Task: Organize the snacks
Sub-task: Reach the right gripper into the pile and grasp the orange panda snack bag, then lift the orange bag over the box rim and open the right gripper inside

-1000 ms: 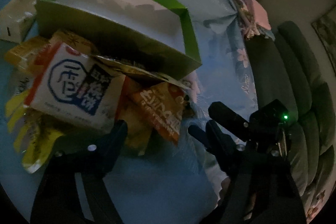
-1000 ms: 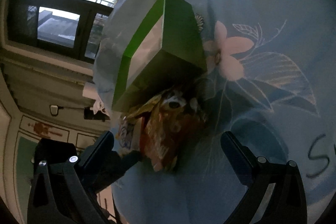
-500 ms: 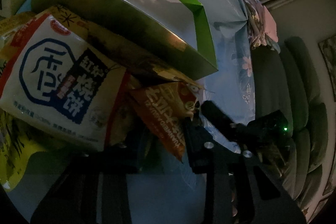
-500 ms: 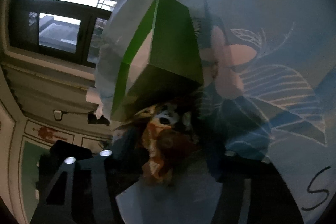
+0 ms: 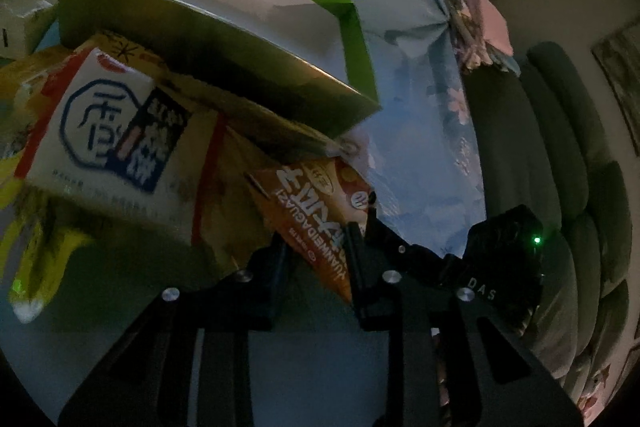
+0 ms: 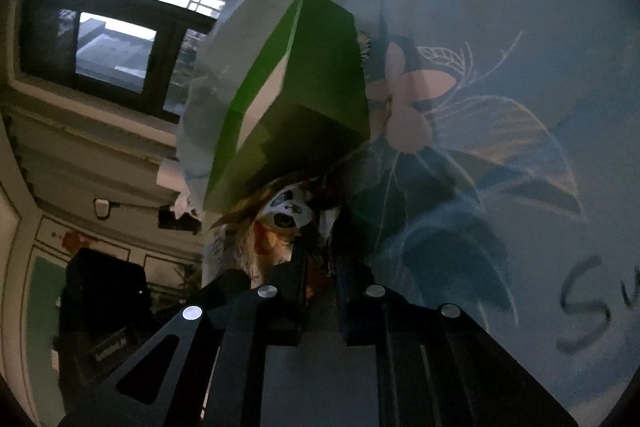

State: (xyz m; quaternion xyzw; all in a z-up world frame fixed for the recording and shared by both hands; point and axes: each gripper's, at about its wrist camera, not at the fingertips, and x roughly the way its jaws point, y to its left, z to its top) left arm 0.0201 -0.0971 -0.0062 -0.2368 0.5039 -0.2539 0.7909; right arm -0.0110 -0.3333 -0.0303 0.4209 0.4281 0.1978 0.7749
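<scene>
A heap of snack packets lies against the front wall of an open green box (image 5: 180, 39) on a blue flowered cloth. My left gripper (image 5: 316, 251) is closing, its pads pressing the lower corner of an orange packet (image 5: 308, 195) with white lettering. In the right wrist view, my right gripper (image 6: 320, 267) is also closing, and its jaws pinch the panda-face end of the orange packet (image 6: 290, 209) just below the green box (image 6: 320, 67). In the left wrist view the right gripper (image 5: 374, 211) reaches in from the right and touches that packet's upper right corner.
A white packet with blue characters (image 5: 108, 123) lies on top of the heap, with yellow packets (image 5: 40, 259) at the left. A white carton (image 5: 16, 27) stands at the far left. A grey-green sofa (image 5: 560, 167) runs along the right. The flowered cloth (image 6: 500, 107) spreads right of the box.
Both grippers went from wide open to closed on the orange packet. The left gripper moved in toward the heap, and the right gripper came closer to the packet.
</scene>
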